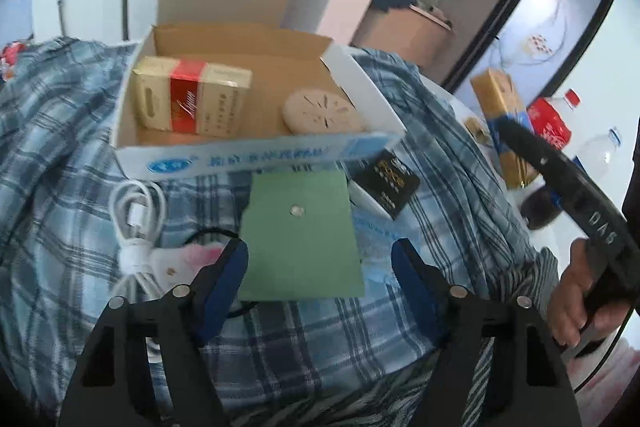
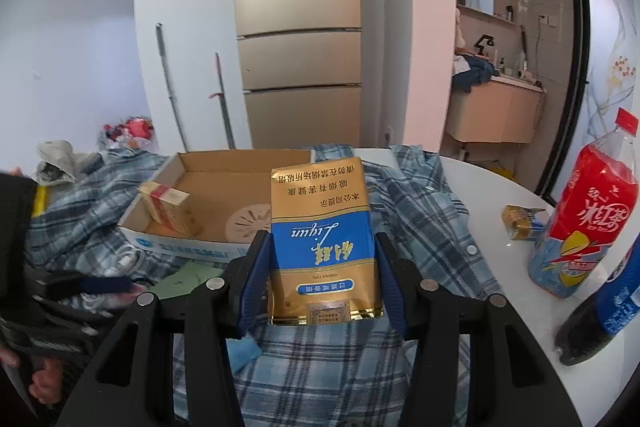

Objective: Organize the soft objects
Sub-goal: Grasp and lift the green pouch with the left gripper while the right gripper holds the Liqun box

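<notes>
A blue plaid shirt (image 1: 68,163) lies spread over the table, also in the right wrist view (image 2: 416,223). An open cardboard box (image 1: 256,155) rests on it, holding a gold-and-red carton (image 1: 192,99) and a round beige disc (image 1: 320,111). My left gripper (image 1: 320,263) is open, its jaws either side of a green card (image 1: 300,239). My right gripper (image 2: 320,267) is shut on a gold-and-blue carton (image 2: 322,247) and holds it upright above the shirt, to the right of the box (image 2: 188,247).
A white coiled cable (image 1: 136,223) and a black-and-gold pack (image 1: 388,183) lie on the shirt near the box. A red iced-tea bottle (image 2: 580,219), a dark cola bottle (image 2: 604,307) and a small gold pack (image 2: 520,221) stand on the white table at right.
</notes>
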Demonstrator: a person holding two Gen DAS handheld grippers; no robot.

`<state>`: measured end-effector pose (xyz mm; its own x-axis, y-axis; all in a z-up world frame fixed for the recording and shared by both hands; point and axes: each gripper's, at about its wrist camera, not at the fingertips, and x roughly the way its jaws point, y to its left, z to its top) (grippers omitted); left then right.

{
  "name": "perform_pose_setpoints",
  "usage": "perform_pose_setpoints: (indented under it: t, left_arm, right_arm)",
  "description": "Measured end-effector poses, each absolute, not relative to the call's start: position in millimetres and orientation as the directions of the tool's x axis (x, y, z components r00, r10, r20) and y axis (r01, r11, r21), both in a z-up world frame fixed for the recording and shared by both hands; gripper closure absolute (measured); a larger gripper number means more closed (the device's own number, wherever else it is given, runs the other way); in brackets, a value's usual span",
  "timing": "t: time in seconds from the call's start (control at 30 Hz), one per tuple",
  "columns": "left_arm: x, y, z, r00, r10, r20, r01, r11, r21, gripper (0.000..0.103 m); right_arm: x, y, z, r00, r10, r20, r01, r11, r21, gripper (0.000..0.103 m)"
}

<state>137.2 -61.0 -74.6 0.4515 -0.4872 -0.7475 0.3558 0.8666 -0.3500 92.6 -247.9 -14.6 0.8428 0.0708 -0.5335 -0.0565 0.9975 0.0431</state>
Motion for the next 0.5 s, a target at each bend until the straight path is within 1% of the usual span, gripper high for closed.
perform_pose_setpoints:
  t: [0.2, 0.33, 0.5]
  left_arm:
    - [138.0, -63.1, -80.0, 0.419, -0.504, -0.755, 0.372, 0.854, -0.363, 0.028]
    - [140.1, -58.7, -79.9, 0.436, -0.506, -0.744, 0.337, 0.859, -0.386, 0.028]
    - [140.6, -57.7, -83.6, 0.434, -0.479, -0.763, 0.33, 0.872, -0.36, 0.028]
  right_arm:
    - [92.1, -240.0, -16.9, 0.839, 0.084, -0.537, -0.085, 0.996, 0.023, 0.053]
    - [91.2, -238.7, -17.3, 0.835, 0.102, -0.541, -0.105, 0.994, 0.026, 0.053]
    - [90.0, -236.4, -18.0, 0.834, 0.111, -0.54, -0.122, 0.992, 0.016, 0.053]
